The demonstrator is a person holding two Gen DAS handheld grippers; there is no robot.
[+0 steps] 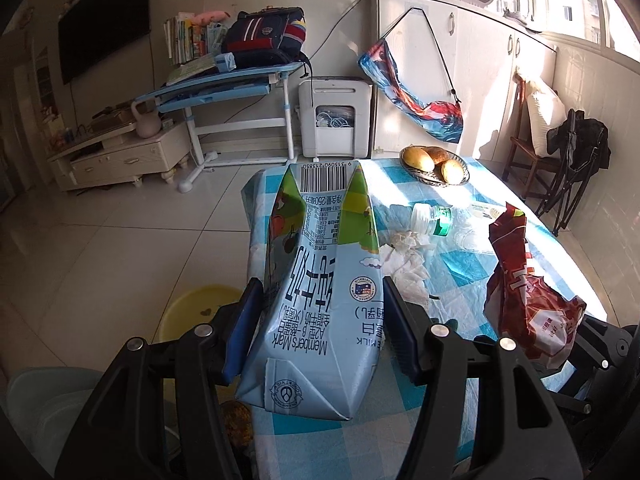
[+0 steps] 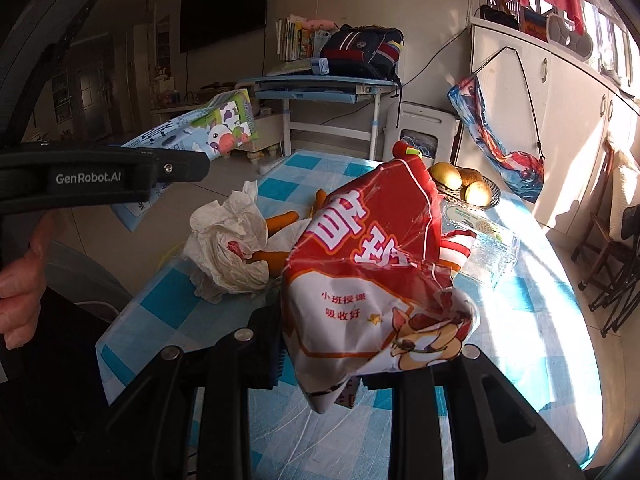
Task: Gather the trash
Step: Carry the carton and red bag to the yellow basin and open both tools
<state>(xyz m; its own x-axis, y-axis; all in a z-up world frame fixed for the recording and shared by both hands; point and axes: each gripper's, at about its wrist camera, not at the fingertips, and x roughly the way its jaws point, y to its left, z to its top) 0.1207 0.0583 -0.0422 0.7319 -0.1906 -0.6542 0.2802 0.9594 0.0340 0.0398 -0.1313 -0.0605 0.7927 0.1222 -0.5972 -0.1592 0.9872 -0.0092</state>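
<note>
Right wrist view worries me: right claw [image 2: 360, 356] pinches the red wrapper [image 2: 372, 264] low (left claw [image 1: 320, 320] clamps the milk carton [image 1: 320, 292]), so it could slip onto the bench [image 2: 532, 340].

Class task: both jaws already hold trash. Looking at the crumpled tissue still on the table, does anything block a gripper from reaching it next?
Nothing covers the crumpled tissue. But the left gripper holds the milk carton and the right gripper the red wrapper.
</note>
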